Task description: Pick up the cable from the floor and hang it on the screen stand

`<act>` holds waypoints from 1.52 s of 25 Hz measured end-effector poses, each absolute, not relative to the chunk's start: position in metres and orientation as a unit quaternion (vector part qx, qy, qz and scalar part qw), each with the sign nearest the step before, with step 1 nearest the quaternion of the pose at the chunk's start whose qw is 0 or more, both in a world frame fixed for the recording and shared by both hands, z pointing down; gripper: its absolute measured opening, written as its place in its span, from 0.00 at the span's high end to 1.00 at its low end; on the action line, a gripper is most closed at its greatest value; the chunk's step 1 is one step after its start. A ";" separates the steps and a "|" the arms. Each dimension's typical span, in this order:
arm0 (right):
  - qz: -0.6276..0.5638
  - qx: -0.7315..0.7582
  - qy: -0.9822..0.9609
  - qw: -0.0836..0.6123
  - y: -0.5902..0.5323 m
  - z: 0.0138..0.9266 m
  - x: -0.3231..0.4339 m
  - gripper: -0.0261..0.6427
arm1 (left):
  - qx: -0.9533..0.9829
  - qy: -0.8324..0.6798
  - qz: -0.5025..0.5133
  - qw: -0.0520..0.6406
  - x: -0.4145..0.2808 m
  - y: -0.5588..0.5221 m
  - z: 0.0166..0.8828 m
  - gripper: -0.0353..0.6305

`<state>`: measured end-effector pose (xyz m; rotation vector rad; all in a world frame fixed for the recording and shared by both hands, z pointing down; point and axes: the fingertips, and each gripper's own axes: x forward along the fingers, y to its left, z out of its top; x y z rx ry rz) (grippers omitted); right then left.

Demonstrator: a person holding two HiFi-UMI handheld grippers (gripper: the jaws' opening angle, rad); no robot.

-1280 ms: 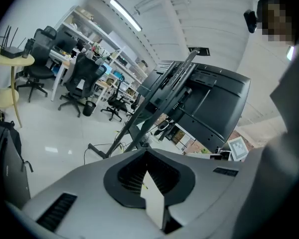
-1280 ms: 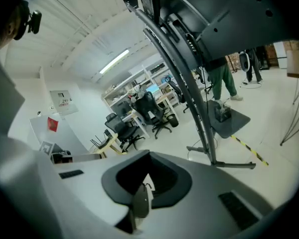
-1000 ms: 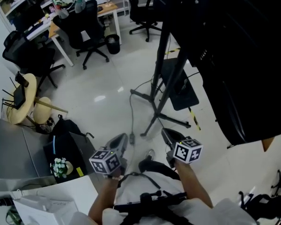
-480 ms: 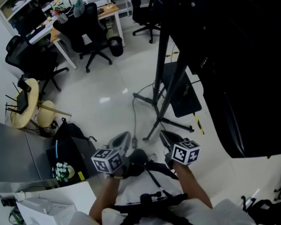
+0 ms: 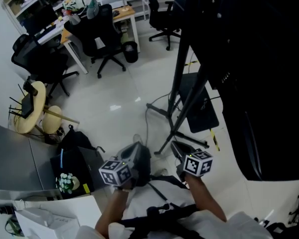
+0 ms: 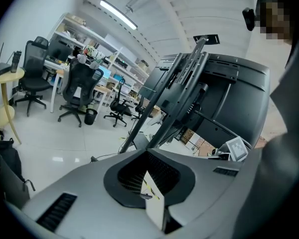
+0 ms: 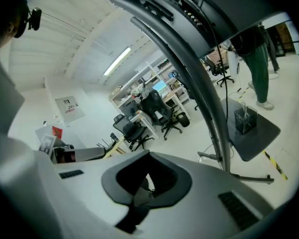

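The jaws of the left gripper (image 5: pixel 137 148) and of the right gripper (image 5: pixel 178 147) are pressing together with nothing between them. The cable (image 5: pixel 146 123) is lying on the floor (image 5: pixel 104 91) just ahead of them, beside the foot of the stand (image 5: pixel 182 73). Its long axis is running away from the person, and its far end is curving toward a stand leg. In my judgement, one gripper should be opening first, then lowering with its jaws across the straight part, clear of the leg.
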<state>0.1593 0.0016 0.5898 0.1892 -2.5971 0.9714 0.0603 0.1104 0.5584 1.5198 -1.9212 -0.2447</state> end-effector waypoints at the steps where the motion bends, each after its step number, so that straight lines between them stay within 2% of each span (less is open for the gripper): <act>1: 0.340 0.066 -0.921 0.180 0.001 0.588 0.156 0.95 | 0.583 -0.736 -0.096 0.332 0.056 0.107 0.558 0.94; 11: 0.309 0.096 -0.928 0.183 -0.037 0.591 0.113 0.95 | 0.622 -0.704 -0.097 0.329 0.002 0.040 0.563 0.94; 27: 0.306 0.216 -0.912 0.169 -0.117 0.581 -0.004 0.95 | 0.723 -0.593 -0.009 0.354 -0.132 -0.113 0.586 0.94; 32: 0.301 0.256 -0.903 0.169 -0.138 0.578 -0.024 0.95 | 0.752 -0.560 0.042 0.344 -0.151 -0.164 0.610 0.94; 38: 0.316 0.330 -0.879 0.134 -0.169 0.577 -0.042 0.95 | 0.791 -0.503 0.076 0.341 -0.157 -0.230 0.640 0.94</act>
